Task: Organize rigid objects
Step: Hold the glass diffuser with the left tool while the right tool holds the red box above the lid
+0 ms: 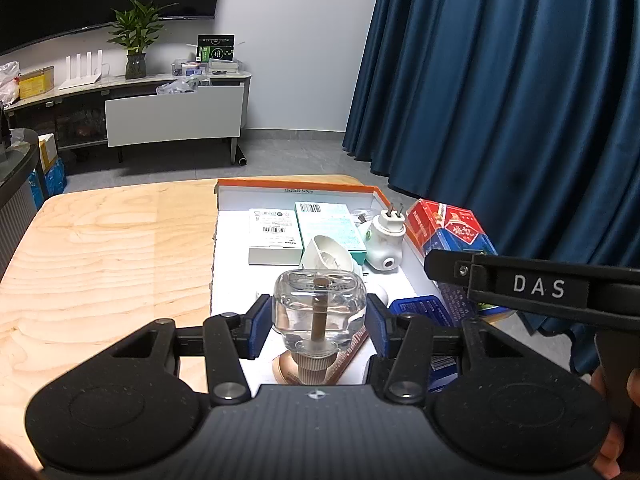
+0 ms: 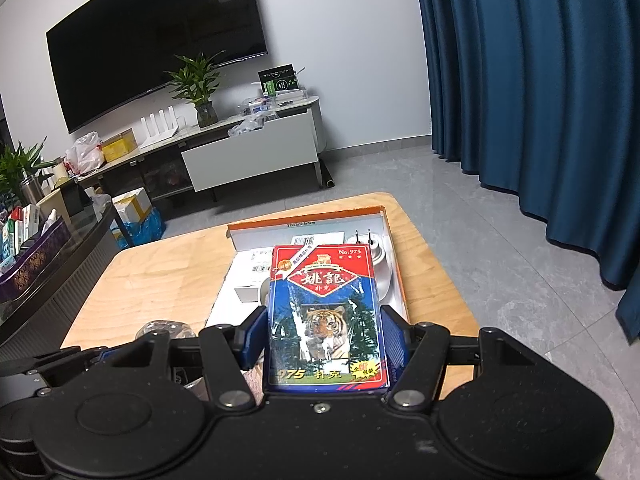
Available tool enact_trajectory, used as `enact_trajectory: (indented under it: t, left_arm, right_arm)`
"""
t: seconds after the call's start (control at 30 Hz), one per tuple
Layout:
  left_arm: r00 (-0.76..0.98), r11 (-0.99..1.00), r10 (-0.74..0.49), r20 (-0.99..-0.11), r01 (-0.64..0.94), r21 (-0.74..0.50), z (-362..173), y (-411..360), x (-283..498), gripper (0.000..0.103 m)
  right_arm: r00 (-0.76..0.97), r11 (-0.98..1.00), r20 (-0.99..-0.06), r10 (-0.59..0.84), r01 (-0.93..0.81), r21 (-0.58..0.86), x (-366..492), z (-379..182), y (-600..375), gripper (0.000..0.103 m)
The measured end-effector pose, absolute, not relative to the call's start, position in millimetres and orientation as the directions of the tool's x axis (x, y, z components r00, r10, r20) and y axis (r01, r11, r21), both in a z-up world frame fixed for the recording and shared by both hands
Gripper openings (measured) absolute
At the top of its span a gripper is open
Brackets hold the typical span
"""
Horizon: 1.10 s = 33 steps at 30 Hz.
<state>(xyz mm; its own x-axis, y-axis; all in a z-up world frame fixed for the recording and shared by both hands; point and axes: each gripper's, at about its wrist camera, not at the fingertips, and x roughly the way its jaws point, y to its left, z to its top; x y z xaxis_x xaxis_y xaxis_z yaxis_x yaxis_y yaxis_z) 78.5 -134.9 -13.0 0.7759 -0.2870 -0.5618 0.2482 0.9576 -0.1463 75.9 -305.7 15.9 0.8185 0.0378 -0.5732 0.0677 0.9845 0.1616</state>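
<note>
Left wrist view: left gripper [image 1: 319,316] pinches clear glass wick bottle [image 1: 319,310] above orange-rimmed white cardboard tray [image 1: 296,185], apparently for placing; right gripper [image 2: 326,338] clamps tiger-printed red-and-blue card box [image 2: 326,316], likewise tray-bound.

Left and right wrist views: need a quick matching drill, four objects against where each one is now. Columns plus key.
Things:
1. clear glass bottle
2. card box with the tiger picture
3. white plug-in device
4. potted plant

Places:
A. on the TV cabinet by the far wall
B. between the blue pads of the right gripper
C. lying in the orange-edged box on the table
D. between the blue pads of the left gripper

Pairs: 1-D, 2-B, 3-C, 4-A
</note>
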Motion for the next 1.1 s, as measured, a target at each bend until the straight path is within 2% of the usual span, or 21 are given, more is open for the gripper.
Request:
enact_trajectory:
  t: [0.6, 0.93, 1.1]
  left_arm:
    - [0.77, 0.955, -0.295, -0.566, 0.25, -0.158, -17.0, -133.6, 79.9, 0.05]
    - [0.759, 0.954, -0.298, -0.579, 0.253, -0.16, -23.5, -133.9, 86.2, 0.05]
    - [0.749, 0.952, -0.304, -0.589, 0.265, -0.156, -27.6, -136.2, 91.7, 0.05]
  right_arm:
    - [0.804, 0.986, -0.593, 0.043, 0.061, 0.155, 84.7, 5.9, -308.6, 0.071]
    - [0.777, 0.986, -0.625, 0.07, 0.042, 0.164, 116.3, -4.8, -312.9, 0.072]
    - [0.8, 0.982, -0.598, 0.058, 0.062, 0.178, 120.1, -1.5, -322.8, 0.075]
